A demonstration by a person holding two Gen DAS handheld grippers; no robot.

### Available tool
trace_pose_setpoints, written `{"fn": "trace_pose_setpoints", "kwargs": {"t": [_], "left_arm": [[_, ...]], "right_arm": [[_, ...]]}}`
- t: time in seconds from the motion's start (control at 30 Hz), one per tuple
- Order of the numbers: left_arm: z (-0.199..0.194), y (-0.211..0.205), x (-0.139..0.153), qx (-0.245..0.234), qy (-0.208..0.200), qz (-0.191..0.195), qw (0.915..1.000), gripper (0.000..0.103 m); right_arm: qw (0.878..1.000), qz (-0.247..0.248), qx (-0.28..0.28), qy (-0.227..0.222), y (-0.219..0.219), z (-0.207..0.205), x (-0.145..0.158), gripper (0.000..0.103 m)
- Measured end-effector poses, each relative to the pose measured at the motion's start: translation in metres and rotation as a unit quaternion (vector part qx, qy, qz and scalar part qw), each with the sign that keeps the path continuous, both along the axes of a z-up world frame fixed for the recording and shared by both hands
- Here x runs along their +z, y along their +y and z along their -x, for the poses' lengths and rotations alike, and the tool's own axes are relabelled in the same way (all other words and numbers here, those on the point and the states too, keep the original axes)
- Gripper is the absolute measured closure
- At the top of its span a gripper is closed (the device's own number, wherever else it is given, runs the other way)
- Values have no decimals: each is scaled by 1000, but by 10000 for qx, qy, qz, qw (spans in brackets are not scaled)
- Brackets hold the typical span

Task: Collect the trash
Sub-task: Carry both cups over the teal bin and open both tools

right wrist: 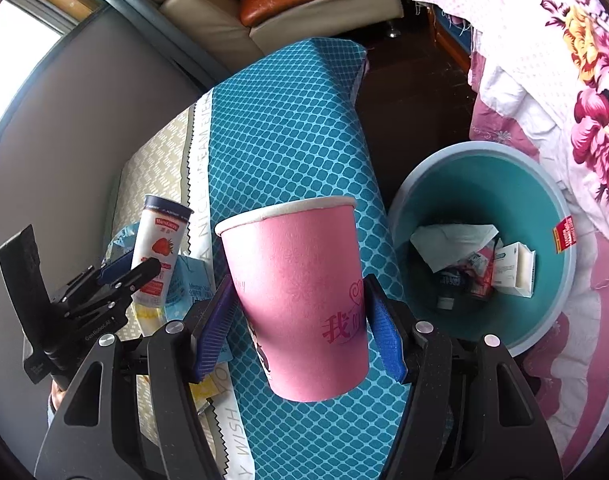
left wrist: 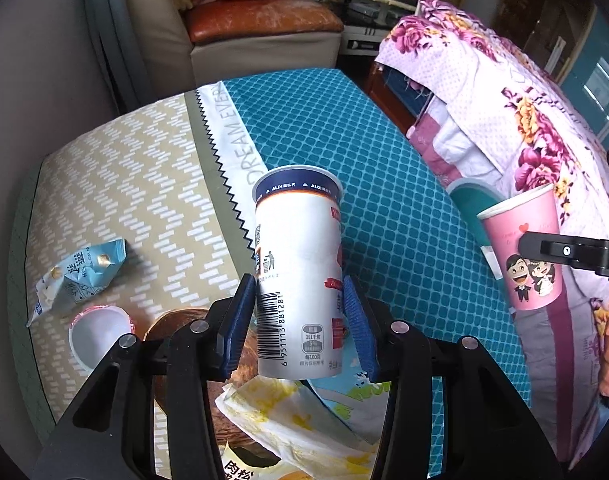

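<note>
My left gripper is shut on a tall white yogurt cup with a blue rim and a barcode, held upright above the table. In the right wrist view that same cup shows its strawberry label, with the left gripper at its side. My right gripper is shut on a pink paper cup, upright and lifted over the teal cloth. That pink cup appears at the right of the left wrist view. A teal trash bin stands on the floor to the right, holding several wrappers and cartons.
On the table lie a crumpled blue snack bag, a pink foil lid, a brown round thing and yellow-printed wrappers. A flowered quilt is heaped at the right. A sofa stands behind the table.
</note>
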State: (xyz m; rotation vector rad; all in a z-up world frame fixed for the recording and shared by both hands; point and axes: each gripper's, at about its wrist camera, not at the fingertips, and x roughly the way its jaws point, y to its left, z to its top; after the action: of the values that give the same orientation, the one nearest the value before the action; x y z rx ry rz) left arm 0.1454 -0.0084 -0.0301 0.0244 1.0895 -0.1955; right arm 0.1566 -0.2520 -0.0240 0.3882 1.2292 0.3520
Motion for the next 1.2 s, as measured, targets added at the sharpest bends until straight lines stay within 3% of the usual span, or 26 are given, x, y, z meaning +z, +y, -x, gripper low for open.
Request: {"fn": "trace_pose_setpoints", "kwargs": {"t": [0.17,0.3,0.4,0.47,0.7,0.9,1.2], "left_arm": [[8,-2,-1,-142,7,22,9999,57],[20,-7,3,-398,289,300,9983,57],[29,-16,5,-546,162,-91,9983,55],[27,-21,1,-537,168,-204,9982,47],[19,-30,-19,-448,269,-336,9981,54],[27,-32,1,-328,74,-262,9991,54],[28,-82,26,-609,-154,-184,9979,54]], "right_arm": [[10000,-44,38,74,3,-2,-7,42],[9999,-55,108,123,8,-3,-11,42],[9999,-57,112,84,10,-3,-10,42],[9999,-41,115,92,12,-4,-10,42],[9998,-11,134,138,13,-2,-12,42],[10000,-70,-17,13,-1,2,-6,42],[9986,-309,-383,-215,-46,17,5,42]]}}
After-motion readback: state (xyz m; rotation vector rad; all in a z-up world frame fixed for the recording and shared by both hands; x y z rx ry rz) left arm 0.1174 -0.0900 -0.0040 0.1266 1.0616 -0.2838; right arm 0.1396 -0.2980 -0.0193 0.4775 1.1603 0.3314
